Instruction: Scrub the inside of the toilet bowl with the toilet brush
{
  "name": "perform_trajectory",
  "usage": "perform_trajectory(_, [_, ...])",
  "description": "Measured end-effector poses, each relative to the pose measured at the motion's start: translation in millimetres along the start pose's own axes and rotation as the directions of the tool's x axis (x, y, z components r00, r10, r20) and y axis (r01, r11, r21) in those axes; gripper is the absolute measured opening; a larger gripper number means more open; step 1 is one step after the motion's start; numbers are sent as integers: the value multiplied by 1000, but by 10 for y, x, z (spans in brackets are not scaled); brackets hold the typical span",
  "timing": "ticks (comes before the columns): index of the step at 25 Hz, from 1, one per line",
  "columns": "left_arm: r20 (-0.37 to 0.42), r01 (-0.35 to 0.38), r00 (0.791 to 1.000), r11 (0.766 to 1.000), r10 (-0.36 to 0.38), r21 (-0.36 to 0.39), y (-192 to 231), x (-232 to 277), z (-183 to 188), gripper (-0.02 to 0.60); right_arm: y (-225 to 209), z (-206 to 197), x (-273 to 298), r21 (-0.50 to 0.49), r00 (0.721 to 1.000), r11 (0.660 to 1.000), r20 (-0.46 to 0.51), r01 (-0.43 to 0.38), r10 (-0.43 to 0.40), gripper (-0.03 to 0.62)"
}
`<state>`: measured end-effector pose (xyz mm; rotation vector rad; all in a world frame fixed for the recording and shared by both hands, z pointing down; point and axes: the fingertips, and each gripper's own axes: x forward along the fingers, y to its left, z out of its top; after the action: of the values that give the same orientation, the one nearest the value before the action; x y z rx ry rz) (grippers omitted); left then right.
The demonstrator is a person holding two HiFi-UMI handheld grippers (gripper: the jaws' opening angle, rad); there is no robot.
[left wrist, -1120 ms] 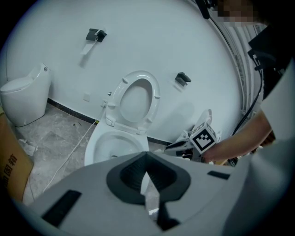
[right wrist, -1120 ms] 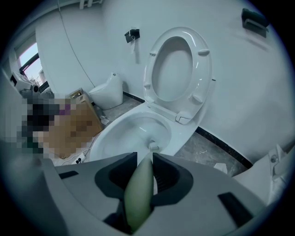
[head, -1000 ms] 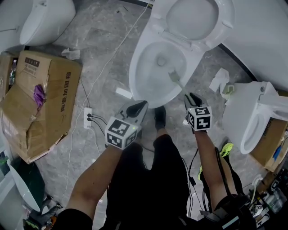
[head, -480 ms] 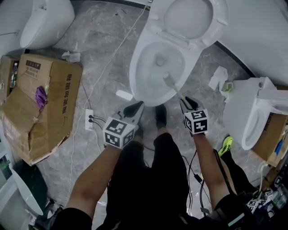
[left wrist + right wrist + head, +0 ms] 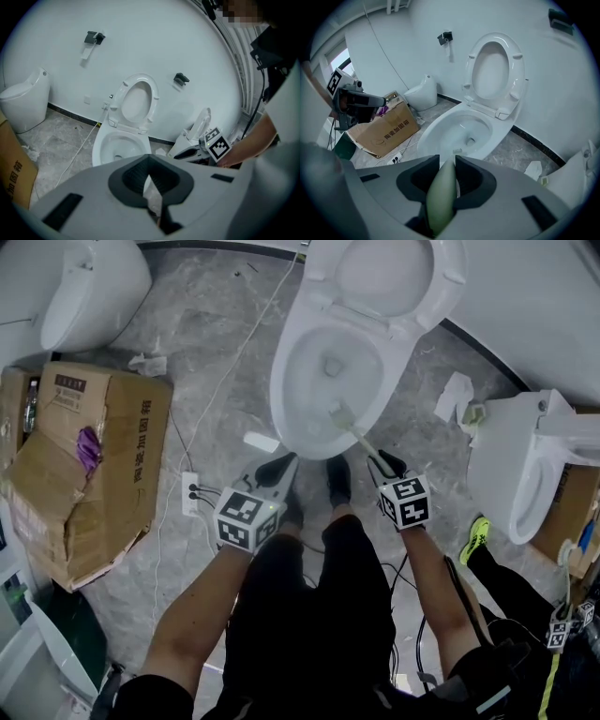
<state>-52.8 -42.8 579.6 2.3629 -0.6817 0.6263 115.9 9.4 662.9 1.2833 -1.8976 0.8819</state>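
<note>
The open white toilet bowl [image 5: 309, 427] stands ahead of my feet with its seat and lid raised [image 5: 384, 277]. My right gripper [image 5: 389, 465] is shut on the pale green handle of the toilet brush [image 5: 443, 192]. The handle slants up and left over the near rim. The brush head [image 5: 339, 415] rests against the bowl's inner near wall, and its bristles [image 5: 457, 151] show just beyond my right gripper [image 5: 446, 161]. My left gripper [image 5: 278, 467] hangs shut and empty just short of the bowl's front left. The same bowl [image 5: 122, 145] shows beyond my left gripper [image 5: 149, 168].
A torn cardboard box [image 5: 94, 456] lies on the grey floor at left, beside a power strip [image 5: 192, 491] with a white cable. Other toilets stand at upper left [image 5: 75, 287] and right [image 5: 525, 474]. Paper scraps [image 5: 455, 395] lie right of the bowl.
The brush head has slid from the bowl's right inner wall to its near wall. My right gripper has drawn slightly left and nearer. The left gripper stayed about where it was.
</note>
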Motion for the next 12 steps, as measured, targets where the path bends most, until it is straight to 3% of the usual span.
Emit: perform_trajectory(12, [13, -19, 1000, 1000, 19, -11, 57, -179, -64, 9, 357, -106, -18, 13, 998, 998, 10, -54, 54, 110])
